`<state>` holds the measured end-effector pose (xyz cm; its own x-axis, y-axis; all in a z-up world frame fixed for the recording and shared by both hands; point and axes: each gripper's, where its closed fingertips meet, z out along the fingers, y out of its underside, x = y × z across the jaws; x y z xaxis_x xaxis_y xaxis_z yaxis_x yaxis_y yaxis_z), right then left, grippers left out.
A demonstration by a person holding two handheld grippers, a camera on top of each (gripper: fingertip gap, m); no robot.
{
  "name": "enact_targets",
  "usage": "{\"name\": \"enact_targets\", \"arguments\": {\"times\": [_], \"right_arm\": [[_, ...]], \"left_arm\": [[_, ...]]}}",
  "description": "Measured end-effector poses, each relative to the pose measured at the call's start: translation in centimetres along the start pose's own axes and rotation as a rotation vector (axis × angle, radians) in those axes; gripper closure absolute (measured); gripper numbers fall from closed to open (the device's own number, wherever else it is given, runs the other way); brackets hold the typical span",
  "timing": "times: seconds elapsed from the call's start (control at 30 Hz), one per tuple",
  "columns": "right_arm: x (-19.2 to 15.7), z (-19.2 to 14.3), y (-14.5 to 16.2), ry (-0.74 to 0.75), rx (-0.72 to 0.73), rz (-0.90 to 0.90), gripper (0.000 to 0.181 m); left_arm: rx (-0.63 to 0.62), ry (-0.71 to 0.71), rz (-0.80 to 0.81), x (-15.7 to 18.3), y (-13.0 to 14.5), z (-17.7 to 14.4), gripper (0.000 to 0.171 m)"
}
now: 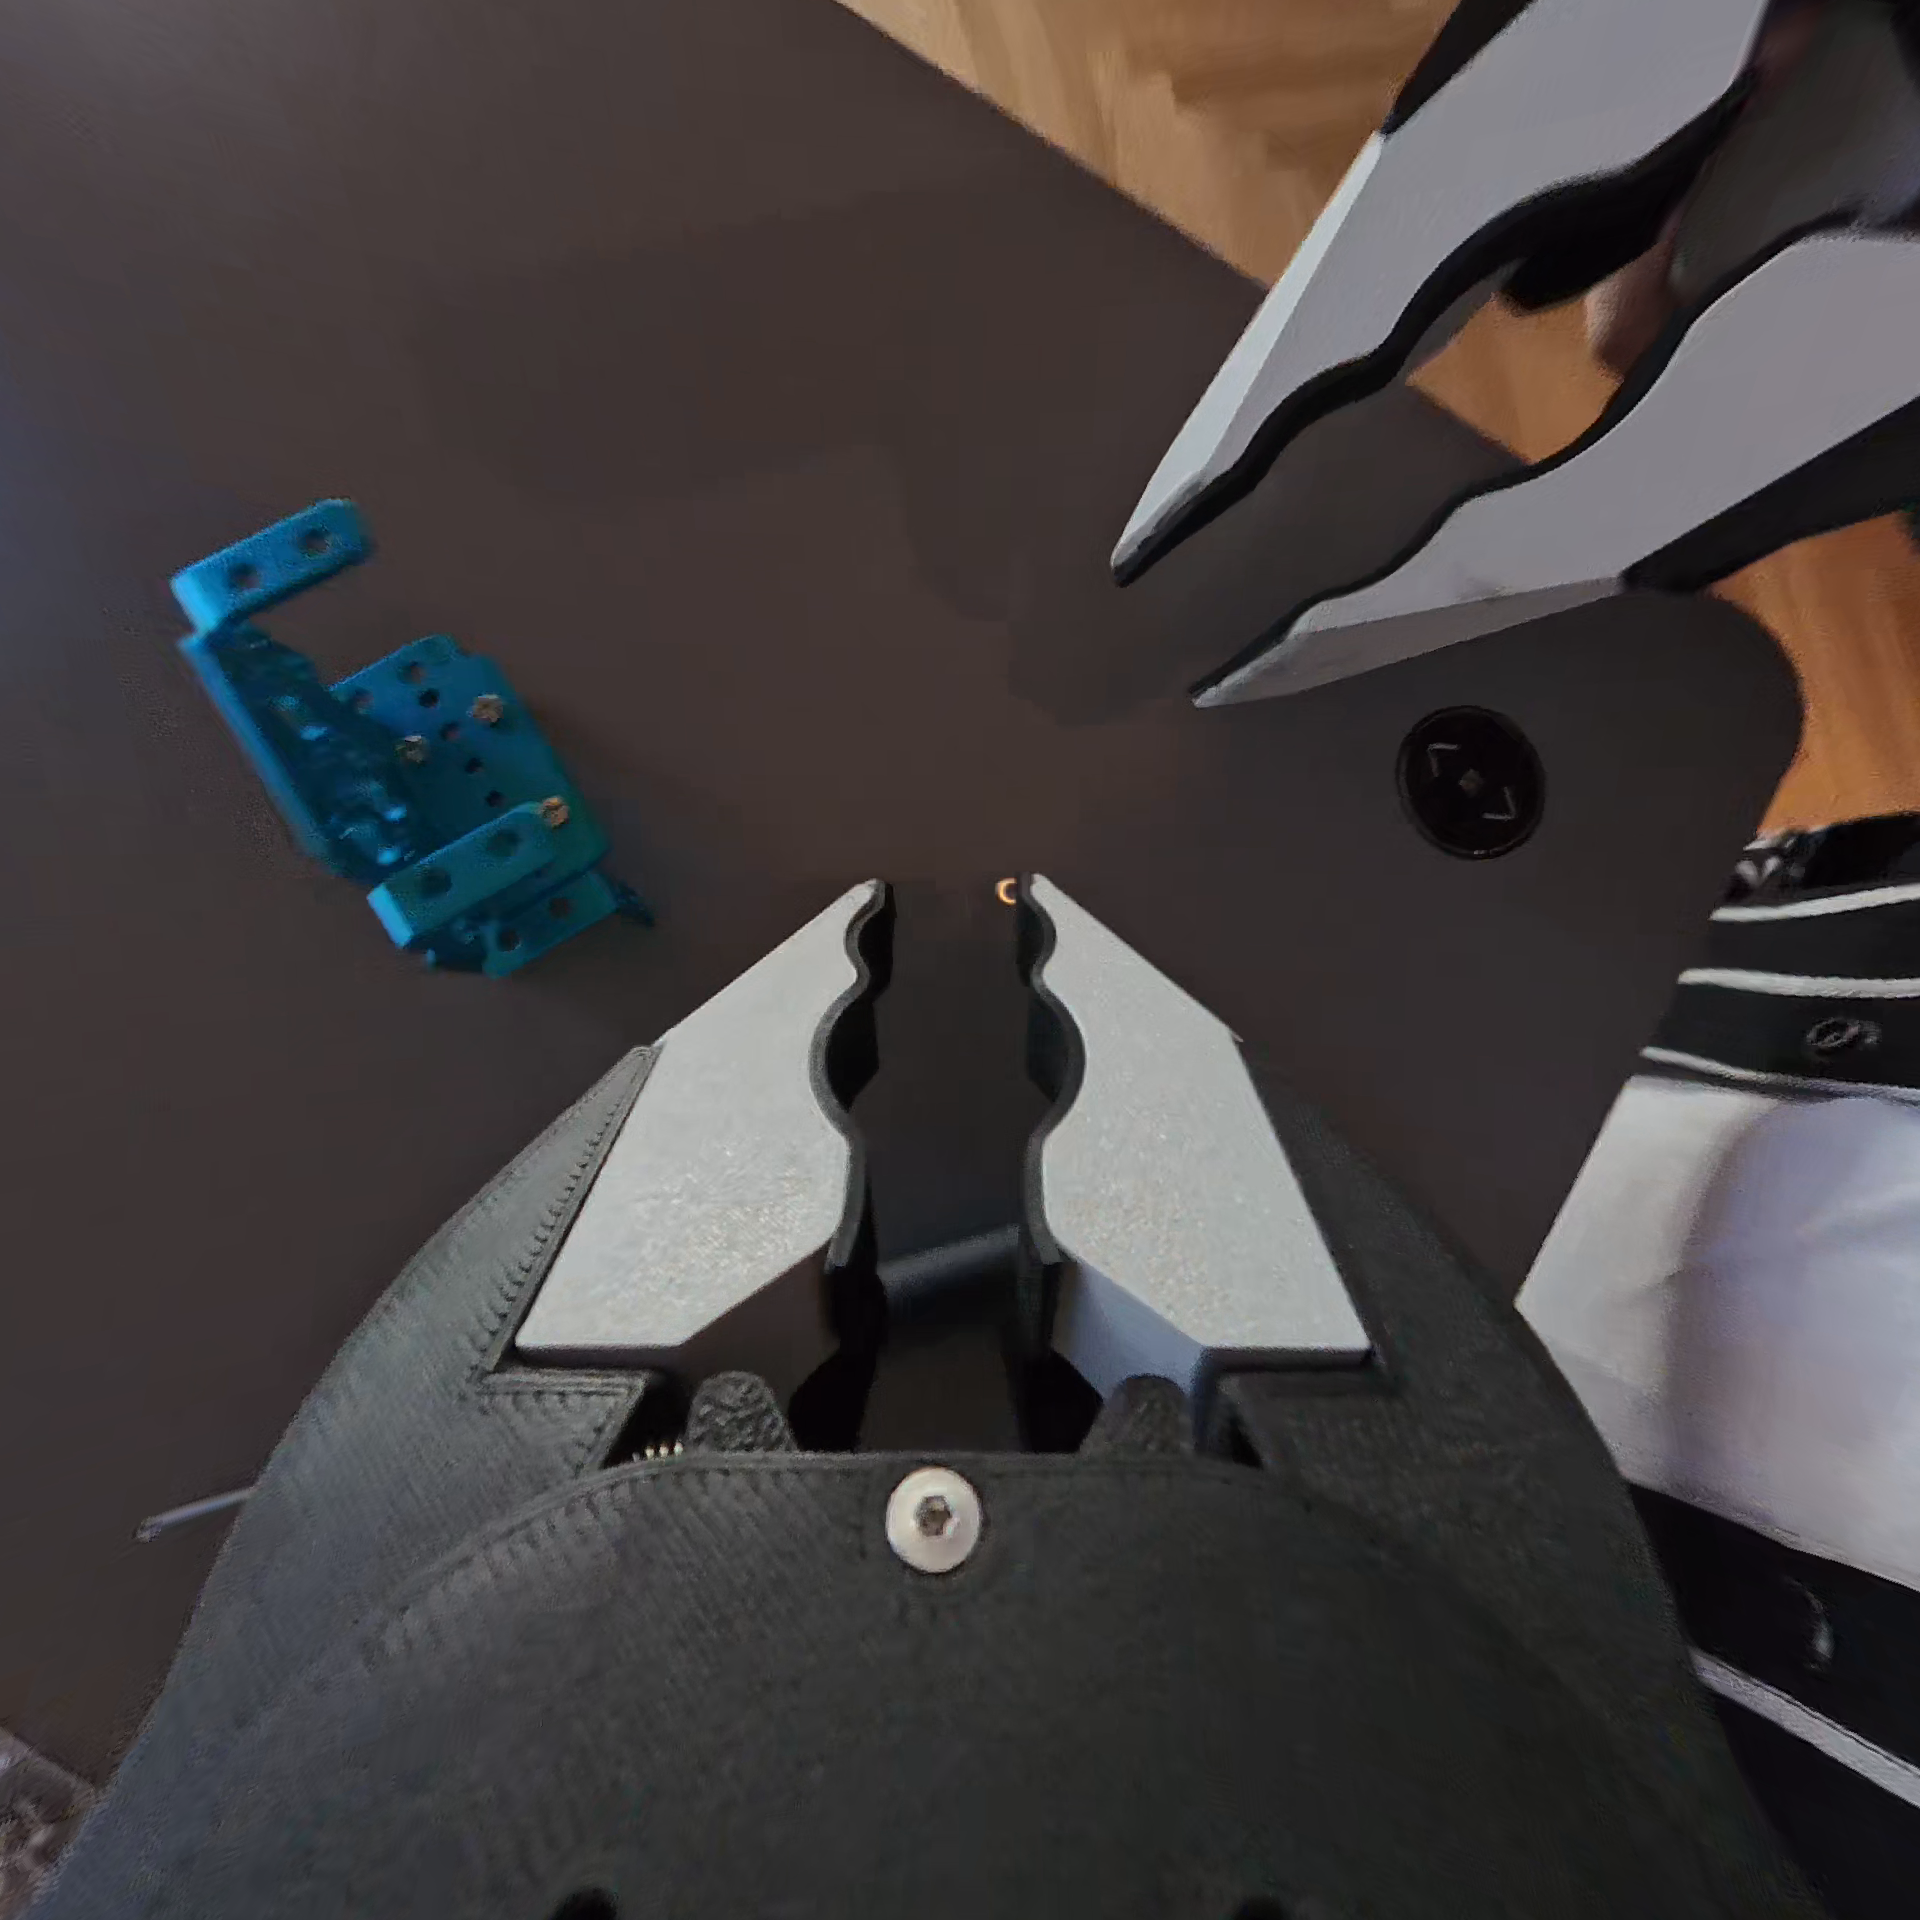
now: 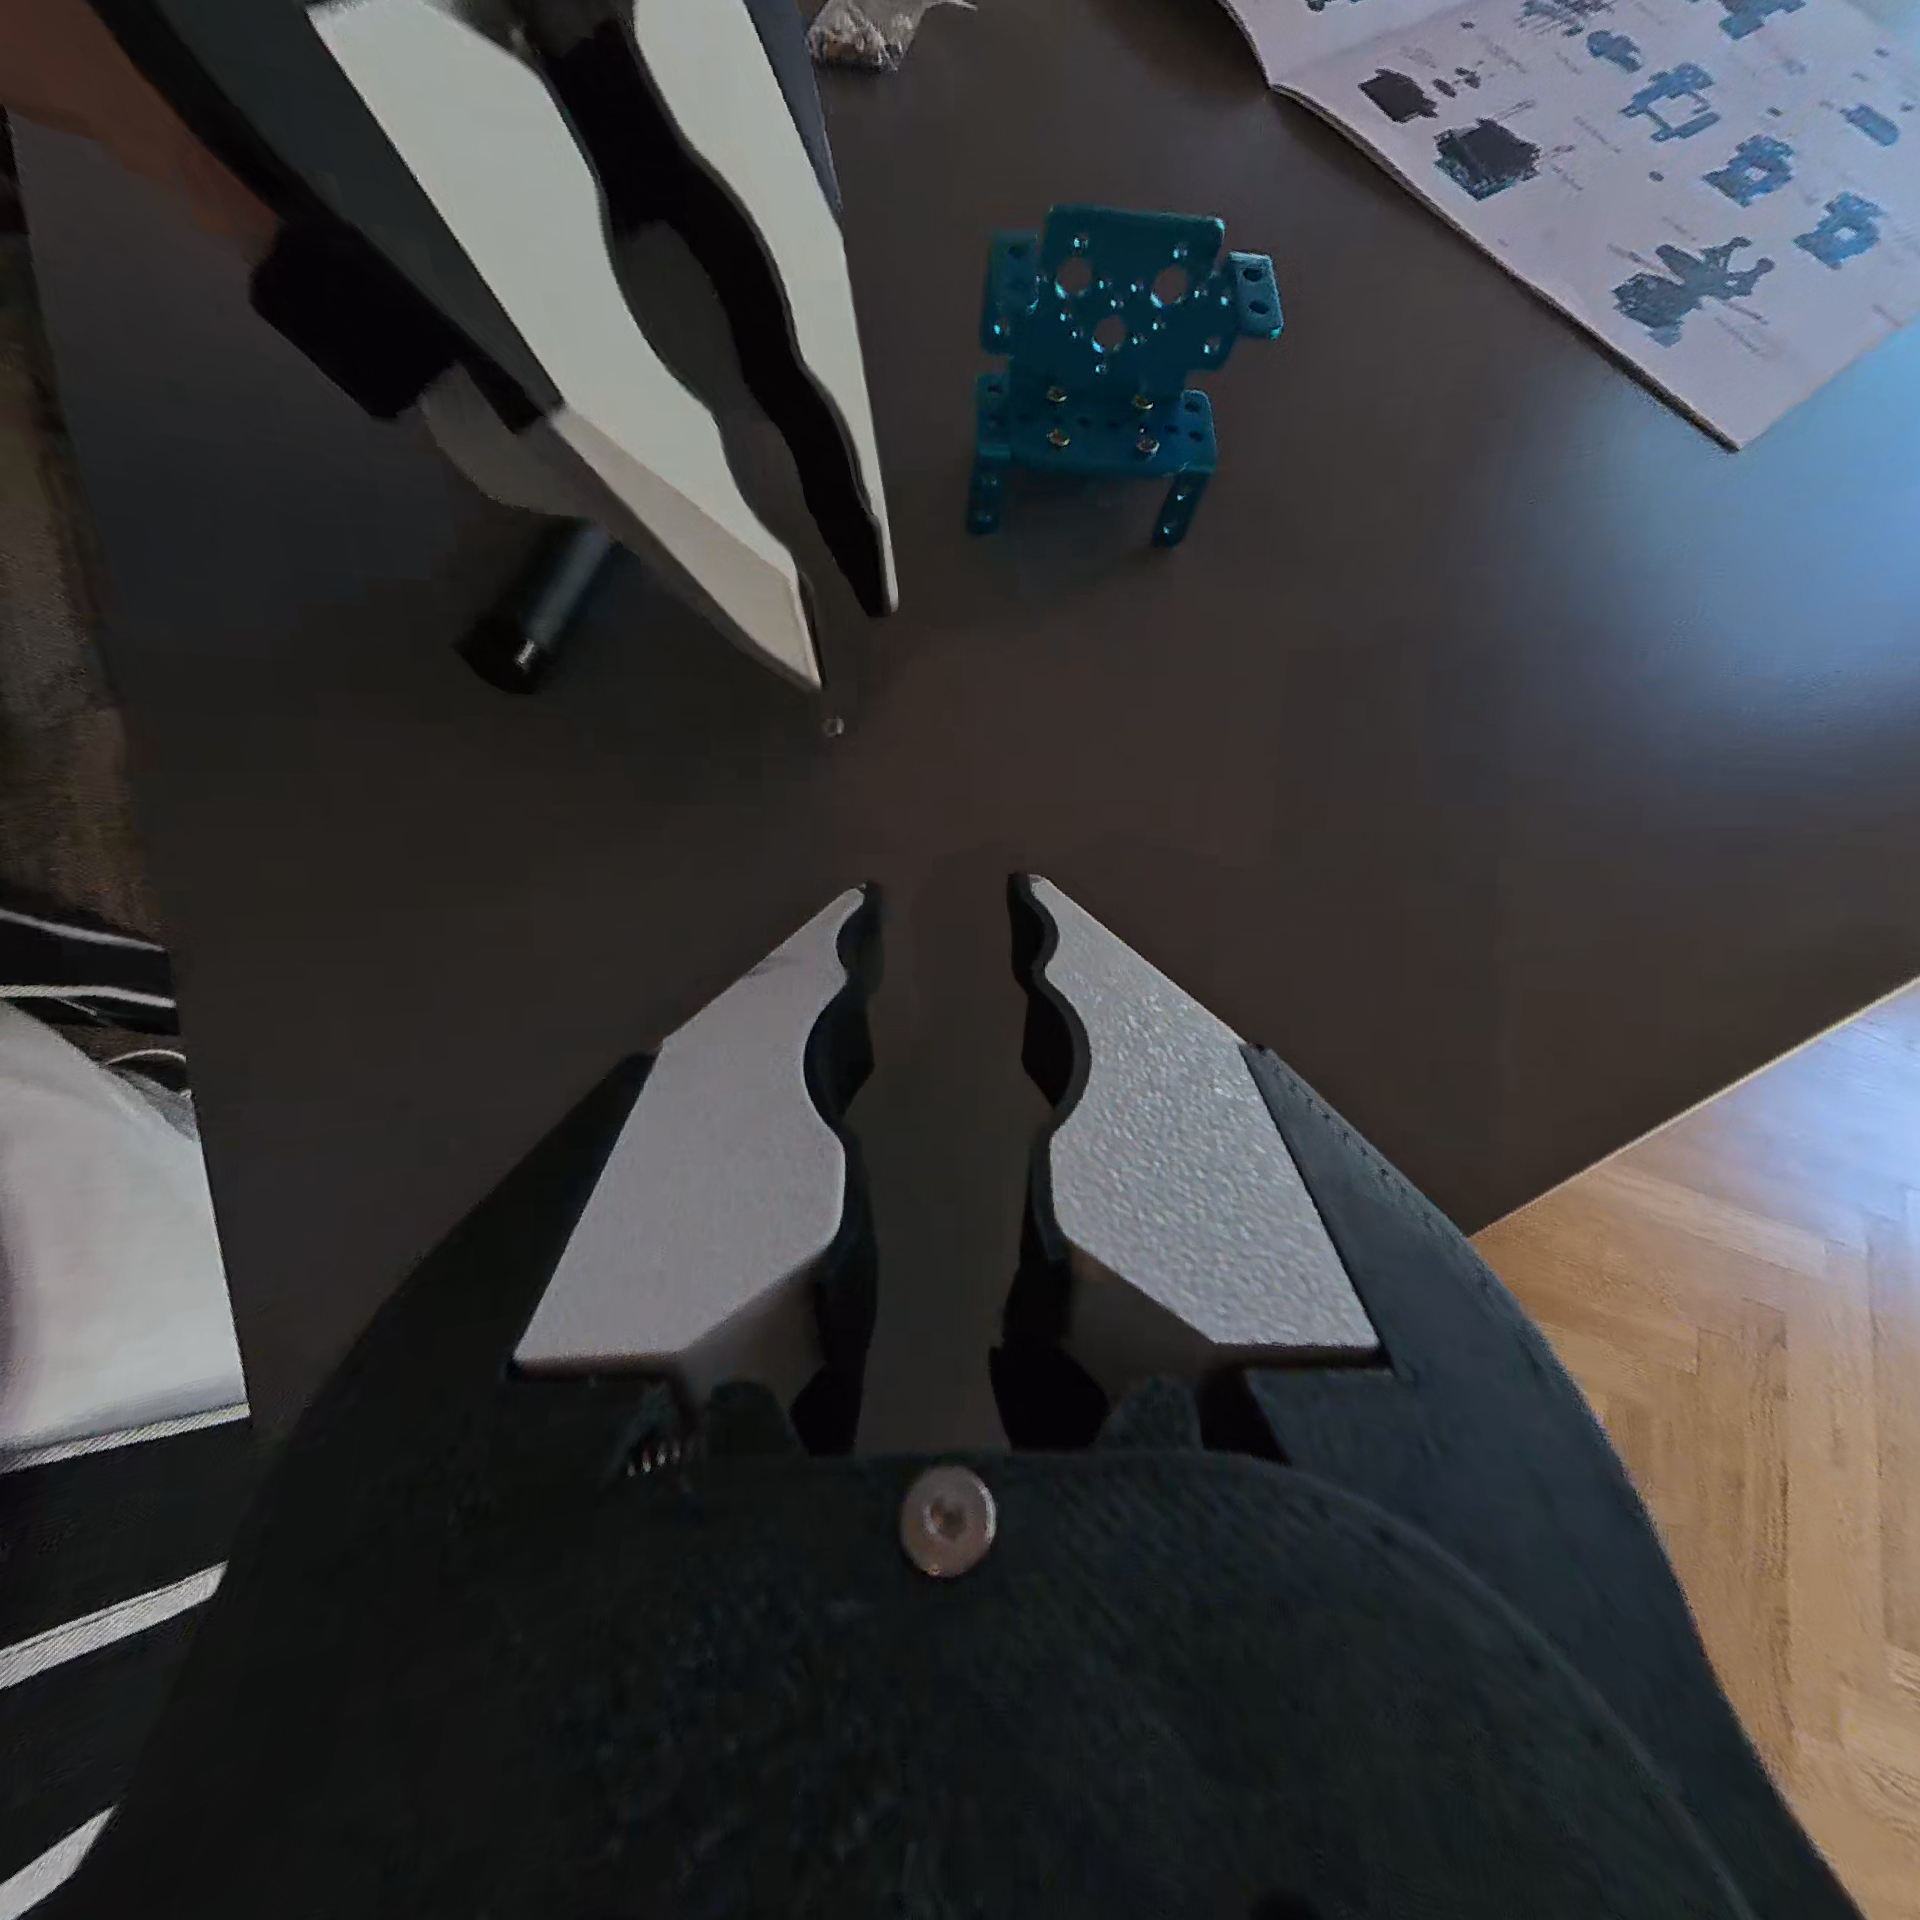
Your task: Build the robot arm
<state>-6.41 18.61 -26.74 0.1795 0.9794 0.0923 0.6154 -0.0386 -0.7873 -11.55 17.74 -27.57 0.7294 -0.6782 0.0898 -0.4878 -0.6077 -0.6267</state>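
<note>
A blue perforated metal bracket assembly with brass screws lies on the dark table, left of my left gripper. The left gripper is open and empty, just above the table, with a tiny brass ring by its right fingertip. My right gripper is open and empty over bare table. The bracket assembly lies ahead of it. The right gripper also shows in the left wrist view at upper right. The left gripper shows in the right wrist view at upper left, above the small ring.
A black round cap sits in the table near its rounded corner. A dark cylindrical tool lies behind the left gripper. A printed instruction sheet lies at far right. Wood floor lies beyond the table edge. A person's striped clothing is close by. Left tips to right tips: about 6 centimeters.
</note>
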Motion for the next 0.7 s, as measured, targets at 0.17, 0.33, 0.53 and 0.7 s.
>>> {"name": "enact_targets", "arguments": {"times": [0.17,0.33,0.53,0.7], "right_arm": [[-0.2,-0.2,0.3,0.028,-0.003,0.018,0.157],[-1.1,0.7,-1.1,0.016,0.08,0.031,0.154],[-3.0,1.1,-2.8,-0.05,0.146,-0.012,0.152],[0.2,1.2,-2.8,-0.061,0.154,-0.017,0.152]], "left_arm": [[0.163,-0.047,-0.018,-1.6,1.2,-4.6,0.147],[0.253,-0.121,0.101,-3.4,4.1,-7.8,0.155],[0.242,-0.088,0.066,-3.4,5.9,-8.7,0.147],[0.176,-0.281,0.371,-5.1,2.6,-9.0,0.145]]}}
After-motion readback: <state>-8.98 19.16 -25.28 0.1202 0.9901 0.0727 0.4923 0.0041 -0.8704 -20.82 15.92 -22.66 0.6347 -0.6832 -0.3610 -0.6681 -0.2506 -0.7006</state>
